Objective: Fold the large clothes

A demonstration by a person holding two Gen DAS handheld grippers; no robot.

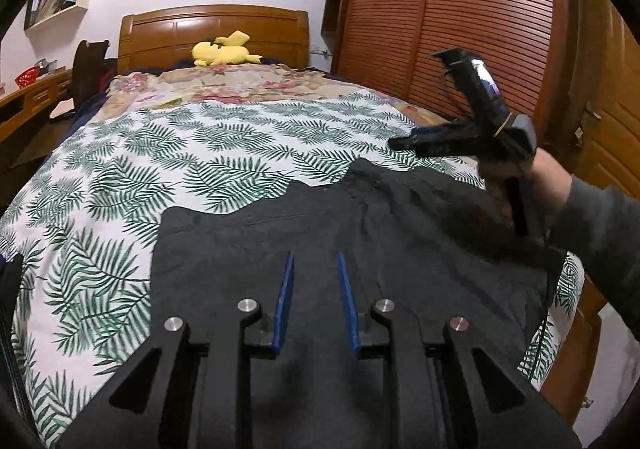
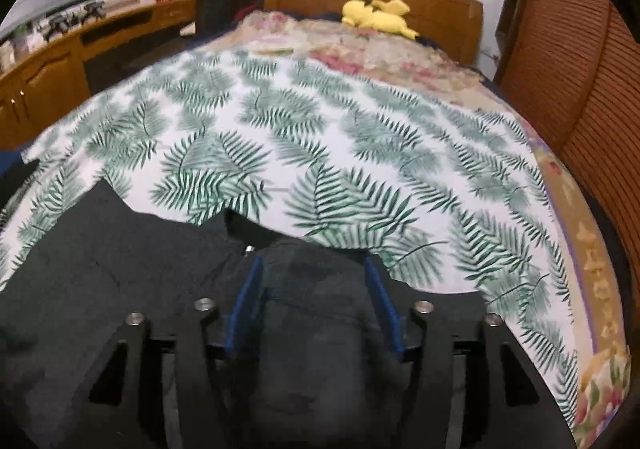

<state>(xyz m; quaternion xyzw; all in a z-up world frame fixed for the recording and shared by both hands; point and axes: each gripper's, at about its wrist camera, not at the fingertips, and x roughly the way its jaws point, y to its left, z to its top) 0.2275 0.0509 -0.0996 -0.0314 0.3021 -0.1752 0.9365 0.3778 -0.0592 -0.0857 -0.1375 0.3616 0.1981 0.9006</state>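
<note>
The dark garment (image 1: 360, 233) fills the lower half of the left view, spread on the leaf-print sheet (image 1: 160, 145), its long axis running left to right. The left claw (image 1: 314, 281) hovers released over its middle. The right claw (image 2: 316, 289), lower centre of its own view, is parted around a raised fold at the garment's upper-right edge, so it seems nearer that edge.

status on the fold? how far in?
Early. Done: the dark garment is laid out on the leaf-print sheet, far edge uneven, no clean fold visible. In hand: nothing; the left gripper and right gripper are open over the cloth, which bunches between the right one's fingers. Left: grasp an edge, make the folds.
</note>
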